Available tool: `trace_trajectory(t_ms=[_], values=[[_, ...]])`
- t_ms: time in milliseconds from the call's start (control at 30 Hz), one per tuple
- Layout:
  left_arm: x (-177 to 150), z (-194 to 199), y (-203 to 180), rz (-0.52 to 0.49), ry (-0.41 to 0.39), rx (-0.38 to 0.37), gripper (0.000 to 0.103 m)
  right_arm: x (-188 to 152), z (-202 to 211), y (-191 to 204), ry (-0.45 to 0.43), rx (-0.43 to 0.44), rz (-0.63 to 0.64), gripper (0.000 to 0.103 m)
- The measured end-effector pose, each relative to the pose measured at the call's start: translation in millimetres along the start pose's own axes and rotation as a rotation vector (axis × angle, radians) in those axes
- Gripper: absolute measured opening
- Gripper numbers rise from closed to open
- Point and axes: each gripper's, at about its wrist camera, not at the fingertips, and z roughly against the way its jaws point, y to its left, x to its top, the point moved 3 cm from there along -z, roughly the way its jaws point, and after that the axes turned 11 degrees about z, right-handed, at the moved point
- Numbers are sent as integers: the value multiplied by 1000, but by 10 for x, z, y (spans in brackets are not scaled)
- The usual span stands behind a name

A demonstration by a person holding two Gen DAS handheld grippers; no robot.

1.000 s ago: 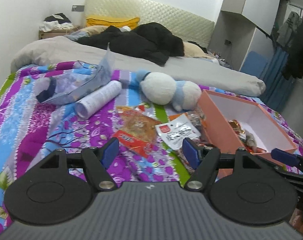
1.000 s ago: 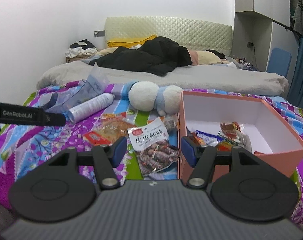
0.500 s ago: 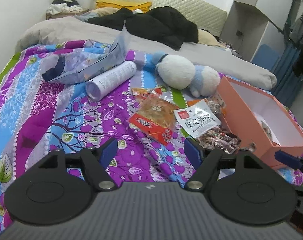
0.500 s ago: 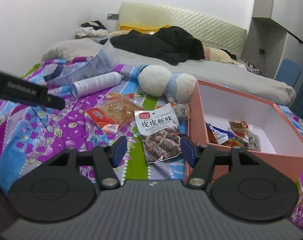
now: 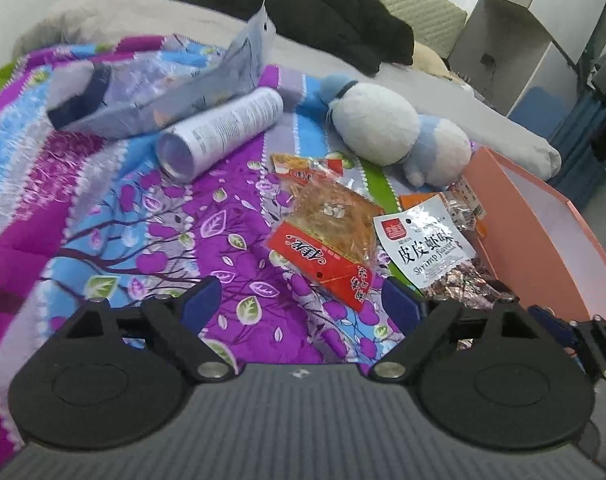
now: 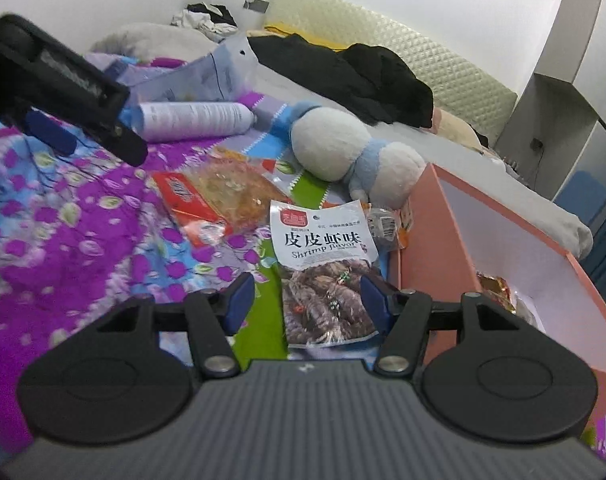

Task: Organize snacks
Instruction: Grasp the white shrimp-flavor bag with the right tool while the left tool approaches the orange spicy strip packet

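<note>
A red-and-clear snack packet (image 5: 327,240) and a white shrimp-flavour packet (image 5: 431,248) lie on the flowered bedspread beside an open pink box (image 5: 543,248). My left gripper (image 5: 301,304) hovers low just before the red packet, its jaws opening with nothing between them. In the right wrist view my right gripper (image 6: 307,302) is open over the lower end of the shrimp packet (image 6: 323,264), whose pads do not press on it. The pink box (image 6: 423,216) stands right of it, with several wrapped snacks (image 6: 499,288) inside. The left gripper (image 6: 63,92) shows at the upper left.
A white spray can (image 5: 223,132) lies on its side behind the packets, next to a crumpled plastic bag (image 5: 163,92). A white-and-blue plush toy (image 5: 391,128) rests behind the box. Dark clothes (image 5: 343,24) are piled on the grey blanket further back.
Both grippers have dropped closer to the bedspread and the packets. The left jaws stand wider apart than before. The right gripper has rolled, so its view is tilted.
</note>
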Motion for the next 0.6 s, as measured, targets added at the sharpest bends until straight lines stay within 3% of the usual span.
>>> trace_trajectory(t_ms=[233, 433, 600], values=[[151, -407, -90, -24, 8, -39, 90, 18, -445, 76, 49, -20, 74, 61], [353, -777, -303, -143, 28, -48, 94, 67, -746, 81, 98, -37, 109, 62], [430, -1110, -434, -215, 73, -45, 98, 114, -909, 113, 136, 1, 146, 62]])
